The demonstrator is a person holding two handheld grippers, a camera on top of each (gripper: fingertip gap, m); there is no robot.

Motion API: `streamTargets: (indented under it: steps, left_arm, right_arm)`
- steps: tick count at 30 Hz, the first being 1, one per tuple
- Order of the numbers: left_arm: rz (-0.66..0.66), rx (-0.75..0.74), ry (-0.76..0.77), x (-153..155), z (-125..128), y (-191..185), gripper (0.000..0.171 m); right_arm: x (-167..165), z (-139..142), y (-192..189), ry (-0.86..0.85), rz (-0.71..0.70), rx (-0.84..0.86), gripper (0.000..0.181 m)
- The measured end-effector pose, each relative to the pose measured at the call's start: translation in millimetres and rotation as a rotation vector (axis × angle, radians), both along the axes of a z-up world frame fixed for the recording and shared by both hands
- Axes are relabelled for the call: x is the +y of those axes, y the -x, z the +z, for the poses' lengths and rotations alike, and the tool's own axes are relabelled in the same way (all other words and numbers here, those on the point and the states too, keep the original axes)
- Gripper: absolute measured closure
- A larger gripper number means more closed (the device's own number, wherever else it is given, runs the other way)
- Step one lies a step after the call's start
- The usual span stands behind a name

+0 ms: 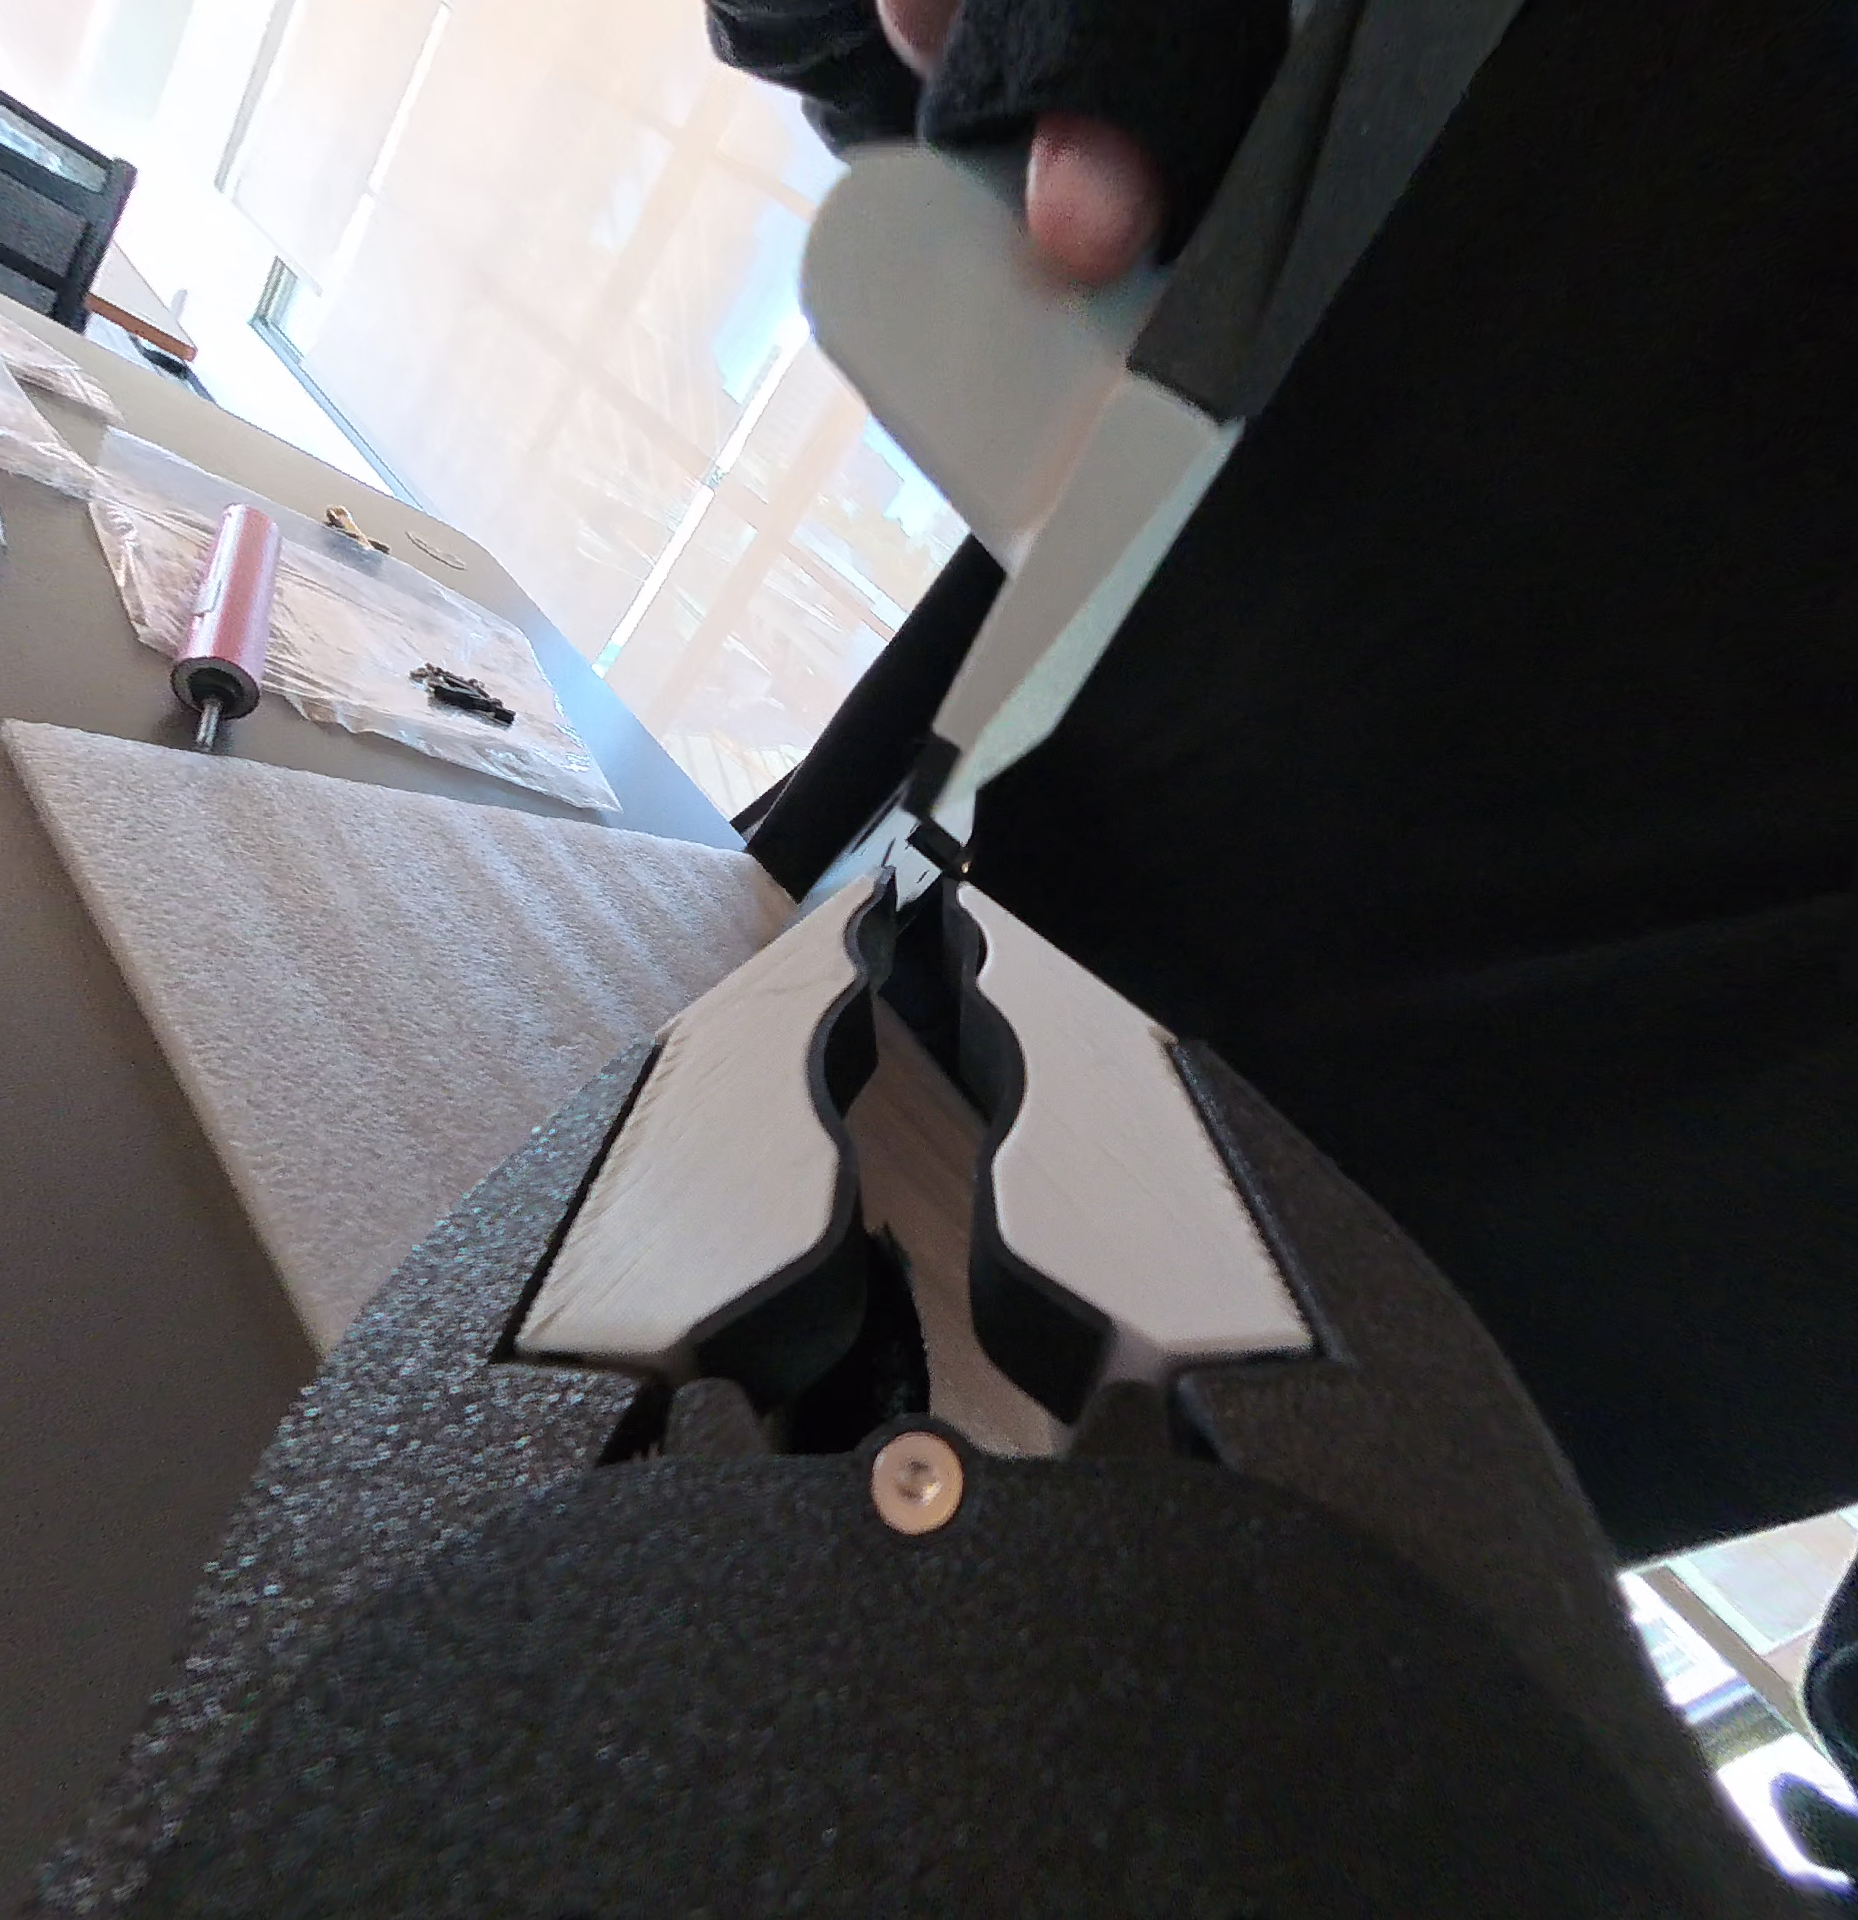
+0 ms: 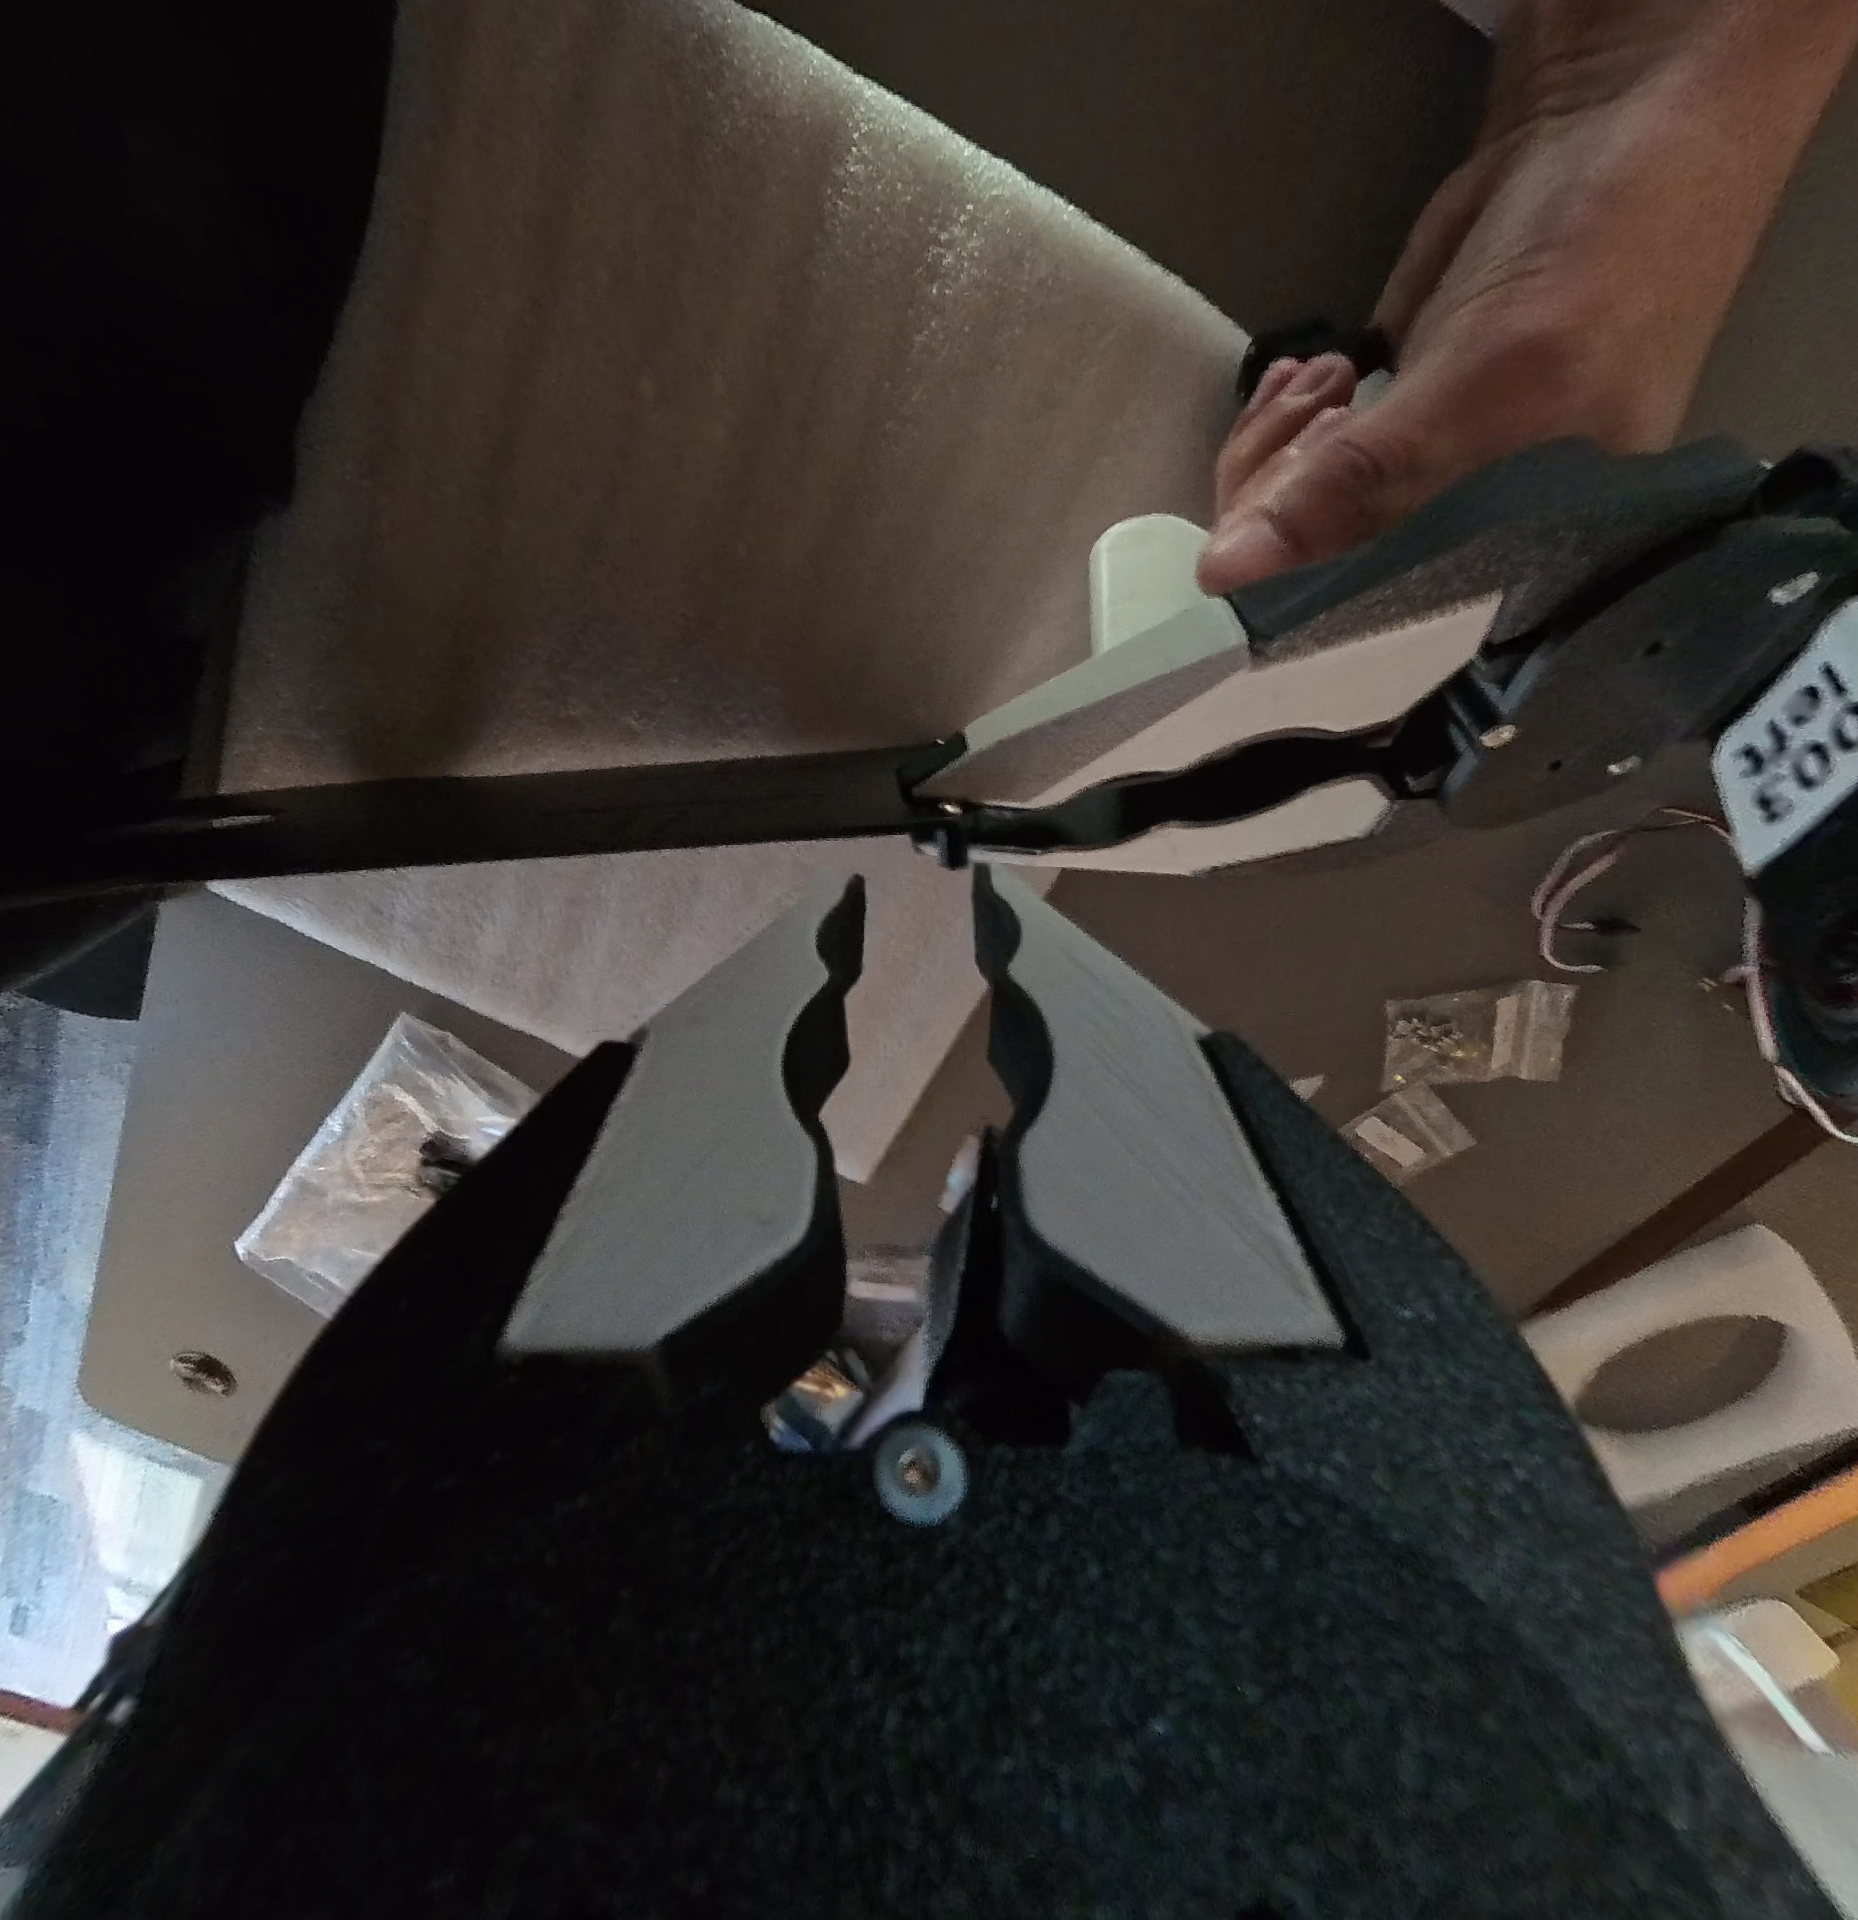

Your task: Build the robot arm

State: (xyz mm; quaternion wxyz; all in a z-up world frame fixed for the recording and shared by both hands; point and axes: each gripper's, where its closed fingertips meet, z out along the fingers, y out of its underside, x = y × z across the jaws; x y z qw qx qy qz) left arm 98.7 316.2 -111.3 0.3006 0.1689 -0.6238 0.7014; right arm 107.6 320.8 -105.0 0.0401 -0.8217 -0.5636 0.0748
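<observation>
Black strip (image 2: 551,805), long and flat, runs crosswise above the foam sheet (image 2: 696,416) on the bench (image 1: 94,1143), one end pinched in the closed left hand-held gripper (image 2: 956,821); right hand-held gripper (image 2: 914,894) hangs just below, slightly parted, empty.

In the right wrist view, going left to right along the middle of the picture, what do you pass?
Long black strip → left gripper, its tips shut on the strip's end → person's hand holding that gripper → its camera lens at the right edge.
</observation>
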Motion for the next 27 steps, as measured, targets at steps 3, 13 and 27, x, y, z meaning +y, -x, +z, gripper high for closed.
streamTargets:
  steps: [3,13,27]
  left_arm:
    - [-0.002,-0.021,0.001,0.5,0.3,2.4,0.163]
    - [0.007,-0.028,-0.002,0.2,-0.1,1.8,0.164]
    - [0.009,-0.026,-0.006,-0.1,-0.7,1.3,0.165]
  right_arm:
    - [4.9,7.1,1.4,-0.02,-0.009,0.013,0.161]
    - [-1.4,-5.1,-0.1,0.002,-0.004,-0.011,0.157]
    - [-3.0,-5.0,3.4,0.013,-0.003,-0.001,0.157]
